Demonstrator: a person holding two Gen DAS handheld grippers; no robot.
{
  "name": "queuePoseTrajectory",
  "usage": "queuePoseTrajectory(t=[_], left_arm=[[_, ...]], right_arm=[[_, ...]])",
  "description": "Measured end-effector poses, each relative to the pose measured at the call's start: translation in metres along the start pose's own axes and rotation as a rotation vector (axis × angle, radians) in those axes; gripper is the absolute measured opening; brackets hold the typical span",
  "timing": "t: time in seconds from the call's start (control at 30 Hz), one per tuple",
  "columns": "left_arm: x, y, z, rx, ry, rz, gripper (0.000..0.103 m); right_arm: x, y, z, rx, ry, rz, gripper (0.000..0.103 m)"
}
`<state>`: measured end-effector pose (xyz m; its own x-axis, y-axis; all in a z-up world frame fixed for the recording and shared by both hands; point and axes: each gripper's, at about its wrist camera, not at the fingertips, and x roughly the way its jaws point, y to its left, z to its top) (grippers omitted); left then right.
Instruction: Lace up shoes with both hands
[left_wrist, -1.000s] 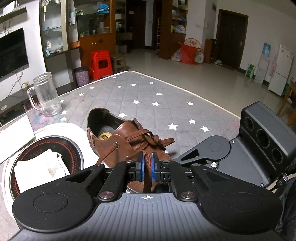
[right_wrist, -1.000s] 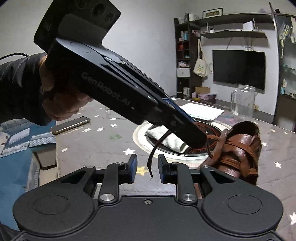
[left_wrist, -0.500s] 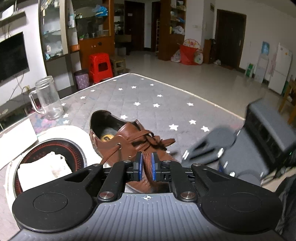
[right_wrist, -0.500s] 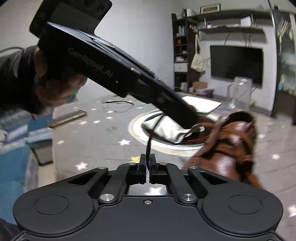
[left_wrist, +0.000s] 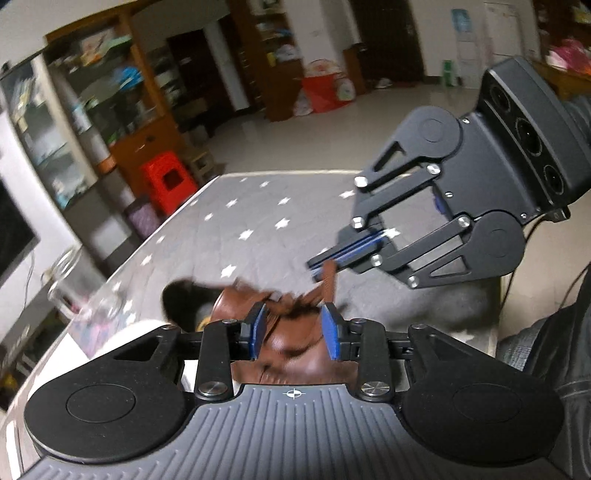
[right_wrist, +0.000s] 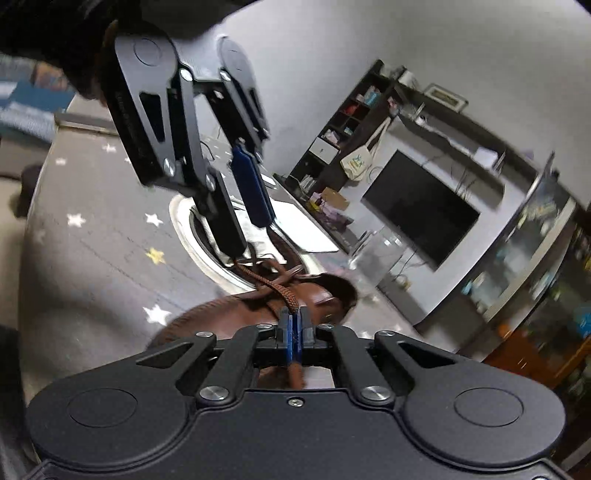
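Grey star-printed table cover (left_wrist: 258, 221) seen. Brown shoe (right_wrist: 236, 314) lying on it, white round cooker plate (right_wrist: 184, 236) at its 11 o'clock, glass jug (left_wrist: 74, 291) near the edge.

Glossy brown leather shoe (right_wrist: 236, 314); woven lace (right_wrist: 290, 301) (rough-looking); matt quilted cloth table cover (left_wrist: 258, 225)

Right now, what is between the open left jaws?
In the left wrist view, the brown shoe and its lace fill the gap; the left gripper grips nothing.
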<state>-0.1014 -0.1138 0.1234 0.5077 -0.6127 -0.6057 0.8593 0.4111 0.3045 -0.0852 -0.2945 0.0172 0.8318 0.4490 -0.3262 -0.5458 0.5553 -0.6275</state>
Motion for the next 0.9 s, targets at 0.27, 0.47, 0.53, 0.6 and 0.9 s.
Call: queuePoseTrajectory(t=[0.27,0.47,0.53,0.6,0.9], left_arm=[[0.016,-0.001,0.016,0.051,-0.049,-0.046,0.034],[0.020,0.000,0.020,0.070,-0.083,-0.041,0.012],[0.022,0.002,0.021,0.066,-0.092,-0.034,0.008],[0.022,0.003,0.022,0.054,-0.108,-0.032,0.006],[0.030,0.011,0.015,-0.031,-0.097,0.031,0.003]], right_arm=[[-0.003,-0.001,0.005,-0.174,-0.019,-0.073,0.003],[0.000,0.002,0.002,-0.316,-0.019,-0.104,0.003],[0.000,0.003,0.001,-0.333,-0.021,-0.110,0.003],[0.001,0.003,0.002,-0.346,-0.025,-0.116,0.003],[0.009,0.001,-0.003,-0.289,0.005,-0.117,0.003]])
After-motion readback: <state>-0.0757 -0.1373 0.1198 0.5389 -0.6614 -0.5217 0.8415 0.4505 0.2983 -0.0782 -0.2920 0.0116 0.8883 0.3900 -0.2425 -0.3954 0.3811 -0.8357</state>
